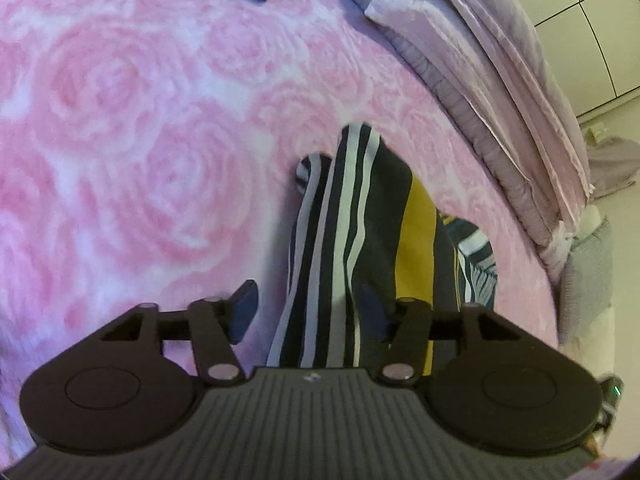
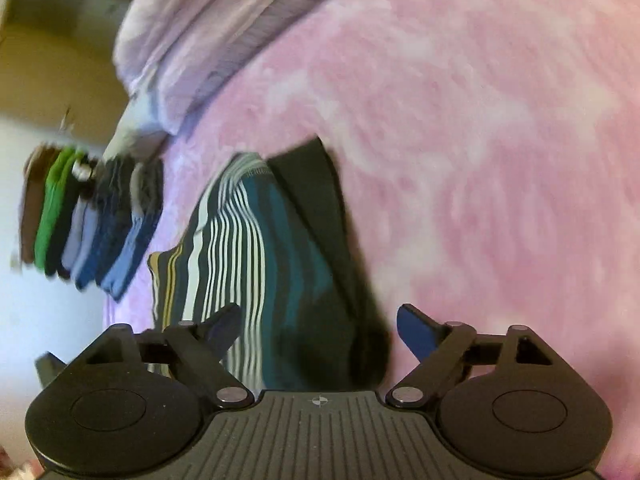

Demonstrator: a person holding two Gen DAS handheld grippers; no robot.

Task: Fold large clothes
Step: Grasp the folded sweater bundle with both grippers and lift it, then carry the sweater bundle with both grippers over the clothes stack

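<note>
1. Below both cameras lies a bed covered by a fluffy pink blanket with a large rose pattern (image 1: 140, 128), and on it sits the dark navy striped garment with white, yellow and teal bands (image 1: 360, 220).
2. Seen from the left wrist, the left gripper (image 1: 308, 312) has its blue-padded fingers (image 1: 244, 312) parted; the striped cloth runs up between them, the right-hand pad lies against or over the fabric, and the left-hand pad stands clear of it above the blanket, so nothing is pinched.
3. From the right wrist, the right gripper (image 2: 320, 332) has its fingers (image 2: 416, 332) spread wide; the garment (image 2: 280, 260) lies in the gap, the left pad overlapping its striped edge, the right pad over bare pink blanket, neither pressing it.
4. Folded into a narrow, bunched strip, the garment shows a plain dark panel on one side and thin white stripes on the other.
5. A pale lilac quilted duvet with a satin border (image 1: 500, 92) is heaped along the bed's far edge.
6. At the left of the right wrist view, a stack of folded clothes in brown, green, grey and blue (image 2: 92, 216) rests at the bed's edge, blurred.
7. No brand name, label or readable writing shows; only a small crosshair mark (image 2: 321, 401) sits on the right gripper's ribbed grey body.
</note>
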